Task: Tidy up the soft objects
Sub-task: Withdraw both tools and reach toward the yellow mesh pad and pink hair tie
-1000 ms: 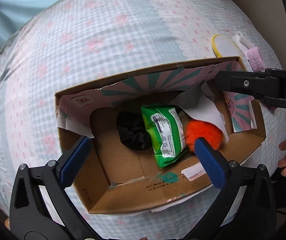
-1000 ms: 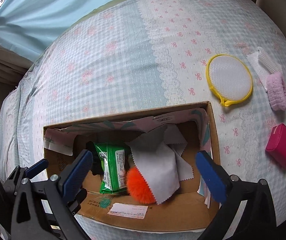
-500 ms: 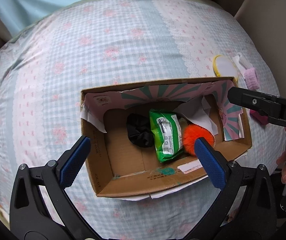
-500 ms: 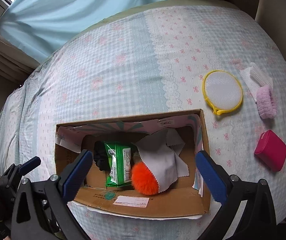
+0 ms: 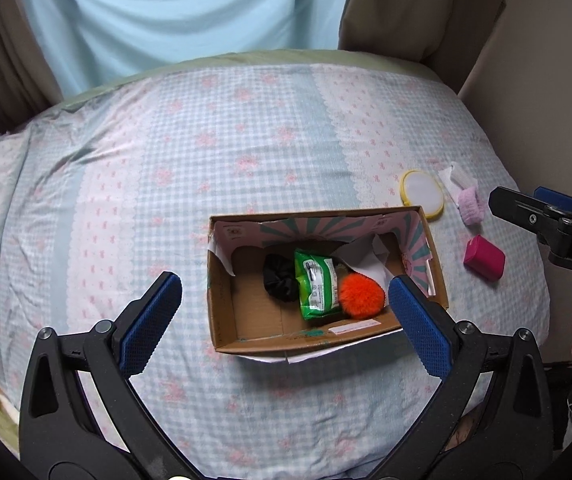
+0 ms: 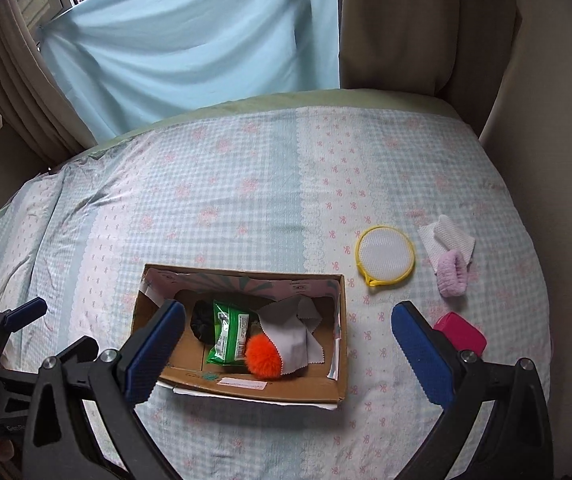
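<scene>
An open cardboard box [image 5: 222, 300] [image 6: 338, 384] lies on the checked bedspread. In it are a black scrunchie [image 5: 280, 282] [image 6: 201, 322], a green wipes pack [image 5: 317, 284] [image 6: 230, 332], an orange pompom [image 5: 362, 295] [image 6: 263, 357] and a grey cloth [image 6: 292, 334]. Right of the box lie a yellow-rimmed round pad [image 5: 422, 193] [image 6: 385, 253], a white cloth [image 6: 446, 237], a pink scrunchie [image 5: 469, 208] [image 6: 452, 273] and a magenta pouch [image 5: 484, 258] [image 6: 461, 332]. My left gripper [image 5: 282, 324] and right gripper [image 6: 288, 350] are open, empty and high above the box.
A light blue curtain [image 6: 190, 48] and brown drapes [image 6: 390, 24] hang behind the bed. The bedspread [image 5: 146, 184] stretches wide left of the box. The bed edge runs along the right by a beige wall [image 6: 558, 100].
Both grippers have pulled up and back from the box, which now looks much smaller. The curtain and bed edges have come into view. The objects have not moved.
</scene>
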`<state>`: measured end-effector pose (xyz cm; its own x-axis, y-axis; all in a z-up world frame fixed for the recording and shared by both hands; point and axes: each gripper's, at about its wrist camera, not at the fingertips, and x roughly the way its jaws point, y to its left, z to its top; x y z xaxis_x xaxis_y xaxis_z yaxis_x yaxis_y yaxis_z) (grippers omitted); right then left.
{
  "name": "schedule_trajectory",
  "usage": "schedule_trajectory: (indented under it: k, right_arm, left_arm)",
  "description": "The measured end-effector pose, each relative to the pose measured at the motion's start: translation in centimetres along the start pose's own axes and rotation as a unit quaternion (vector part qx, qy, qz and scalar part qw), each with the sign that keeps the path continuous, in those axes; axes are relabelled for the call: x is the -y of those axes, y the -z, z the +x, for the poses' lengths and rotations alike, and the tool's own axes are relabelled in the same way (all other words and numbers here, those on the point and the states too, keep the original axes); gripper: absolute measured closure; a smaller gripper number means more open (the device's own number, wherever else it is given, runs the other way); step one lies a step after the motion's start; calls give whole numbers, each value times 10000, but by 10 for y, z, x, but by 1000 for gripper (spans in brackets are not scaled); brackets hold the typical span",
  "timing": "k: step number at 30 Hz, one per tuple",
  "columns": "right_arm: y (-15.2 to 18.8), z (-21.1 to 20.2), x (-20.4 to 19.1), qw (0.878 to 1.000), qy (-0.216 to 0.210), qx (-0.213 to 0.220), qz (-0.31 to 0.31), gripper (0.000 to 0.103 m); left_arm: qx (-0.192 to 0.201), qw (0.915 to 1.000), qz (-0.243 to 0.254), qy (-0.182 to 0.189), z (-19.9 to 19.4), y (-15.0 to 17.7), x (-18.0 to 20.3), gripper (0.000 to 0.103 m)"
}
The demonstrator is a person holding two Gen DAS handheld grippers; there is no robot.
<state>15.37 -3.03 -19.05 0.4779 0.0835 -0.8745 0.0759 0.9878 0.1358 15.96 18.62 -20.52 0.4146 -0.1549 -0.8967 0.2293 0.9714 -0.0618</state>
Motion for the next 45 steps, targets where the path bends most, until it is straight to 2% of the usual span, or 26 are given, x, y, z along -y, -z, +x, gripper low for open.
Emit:
schedule_trajectory:
  k: [6, 13, 18, 23, 27, 31, 36, 45]
  right_arm:
    - [3, -30, 14, 9995, 210, 190, 110, 0]
    - [-1, -52, 52, 9980, 361, 418, 295, 0]
    - [-11, -63, 96, 9967, 325, 599, 452, 0]
    - [-27, -65, 145, 9973, 185, 671, 215, 0]
    - [-40, -57, 187, 9980, 21, 625, -25, 0]
    - [-45, -41, 224, 9982, -36, 518, -289, 0]
    - [-46, -10, 264, 9992, -195, 223, -252, 0]
    - [-43, 62, 299, 9992, -280, -275, -7, 0]
  left_arm:
    - [264, 9997, -6, 8, -35, -3, 15, 0]
    - [425, 9988, -37, 248, -42, -17, 35, 0]
    - [442, 9986, -62, 271, -38, -29, 61, 0]
    - [487, 9983, -186, 260, -34, -42, 101, 0]
    - [517, 9980, -364, 76, -28, -53, 142, 0]
    - [495, 9963, -702, 88, -9, -64, 183, 0]
    - [368, 9955, -872, 30, 28, -78, 228, 0]
    - [-216, 9970, -748, 31, 115, -103, 269, 0]
